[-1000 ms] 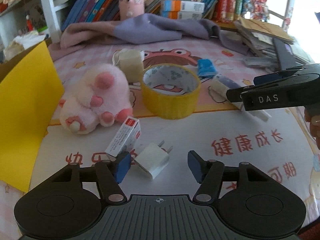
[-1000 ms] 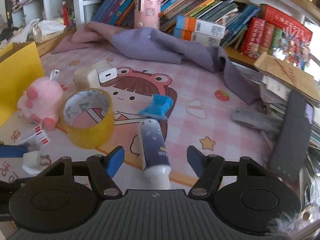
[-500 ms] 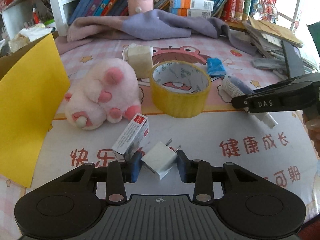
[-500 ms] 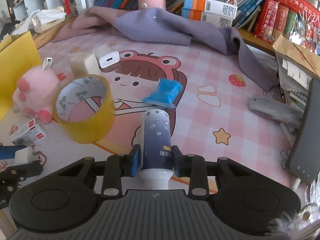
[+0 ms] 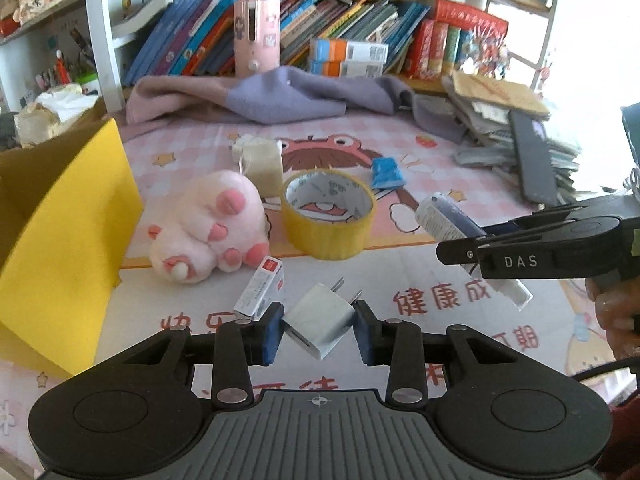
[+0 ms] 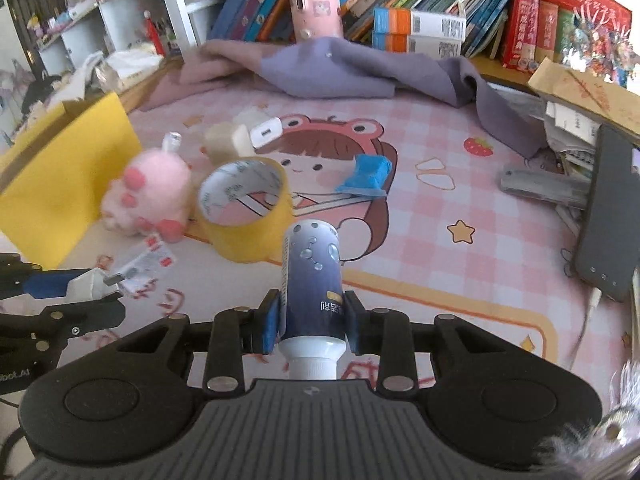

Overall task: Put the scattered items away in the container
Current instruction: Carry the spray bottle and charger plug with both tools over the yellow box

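1. Gripping a white plug adapter [image 5: 320, 326], the left gripper [image 5: 318, 330] has its blue pads pressed on two opposite sides of the boxy plastic body. The adapter sits tilted between them, its two flat metal prongs aimed up and away toward the tape roll [image 5: 328, 216].
2. The right gripper [image 6: 310, 322] is clamped on a dark blue tube [image 6: 312, 284]. The tube's long axis runs straight out along the fingers, white screw cap toward the camera, rounded crimped end pointing away. Its glossy skin carries droplet and molecule graphics and small print too blurred to read.
3. In the left wrist view the right gripper's black side reads "DAS".
4. Loose on the mat [image 5: 420, 280]: the yellow tape roll lying flat with its hollow facing up, a fluffy pink paw plush [image 5: 208, 232], a small red-and-white box [image 5: 260, 294], a cream block [image 5: 260, 162] and a crinkled blue packet [image 5: 387, 173].
5. The mat is a smooth pink check with a cartoon girl in a frog hat and red Chinese characters.
6. A yellow cardboard container [image 5: 64, 240] stands at the left edge of the mat, its flap angled.
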`<action>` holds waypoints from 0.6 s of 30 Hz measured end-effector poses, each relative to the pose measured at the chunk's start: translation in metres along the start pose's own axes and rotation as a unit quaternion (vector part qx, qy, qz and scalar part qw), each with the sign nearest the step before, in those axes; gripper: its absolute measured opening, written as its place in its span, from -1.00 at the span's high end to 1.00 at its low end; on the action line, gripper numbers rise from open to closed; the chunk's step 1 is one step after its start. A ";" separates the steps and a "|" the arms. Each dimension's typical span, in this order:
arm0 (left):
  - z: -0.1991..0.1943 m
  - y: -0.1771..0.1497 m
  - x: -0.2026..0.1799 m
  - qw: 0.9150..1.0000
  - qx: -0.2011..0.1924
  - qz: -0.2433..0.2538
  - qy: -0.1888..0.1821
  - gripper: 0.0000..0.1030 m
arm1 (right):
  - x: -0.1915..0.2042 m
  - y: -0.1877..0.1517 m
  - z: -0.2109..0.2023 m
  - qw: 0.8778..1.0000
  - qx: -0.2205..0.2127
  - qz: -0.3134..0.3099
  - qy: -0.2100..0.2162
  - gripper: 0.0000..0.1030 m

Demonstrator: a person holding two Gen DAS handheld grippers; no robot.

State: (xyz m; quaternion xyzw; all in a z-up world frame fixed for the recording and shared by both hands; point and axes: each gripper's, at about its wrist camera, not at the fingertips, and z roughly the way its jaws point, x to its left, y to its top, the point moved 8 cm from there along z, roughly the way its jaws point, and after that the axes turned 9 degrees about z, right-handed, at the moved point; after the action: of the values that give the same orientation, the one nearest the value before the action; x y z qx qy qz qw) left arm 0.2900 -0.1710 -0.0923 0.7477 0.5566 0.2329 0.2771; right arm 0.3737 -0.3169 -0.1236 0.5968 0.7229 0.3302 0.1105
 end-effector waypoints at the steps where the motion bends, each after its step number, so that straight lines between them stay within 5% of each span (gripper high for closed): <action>1: -0.006 0.000 0.001 1.000 -0.005 0.000 -0.003 0.31 | 0.003 -0.001 -0.007 1.000 -0.005 0.001 -0.004 0.41; 18: -0.098 -0.032 0.044 0.994 -0.080 0.063 -0.048 0.31 | 0.089 -0.040 -0.097 0.993 -0.091 0.051 -0.049 0.41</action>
State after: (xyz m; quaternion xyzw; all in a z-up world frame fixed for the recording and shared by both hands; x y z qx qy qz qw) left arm 0.2149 -0.1066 -0.0394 0.7673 0.4735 0.2575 0.3475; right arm 0.2652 -0.2702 -0.0541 0.6357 0.6525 0.3698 0.1827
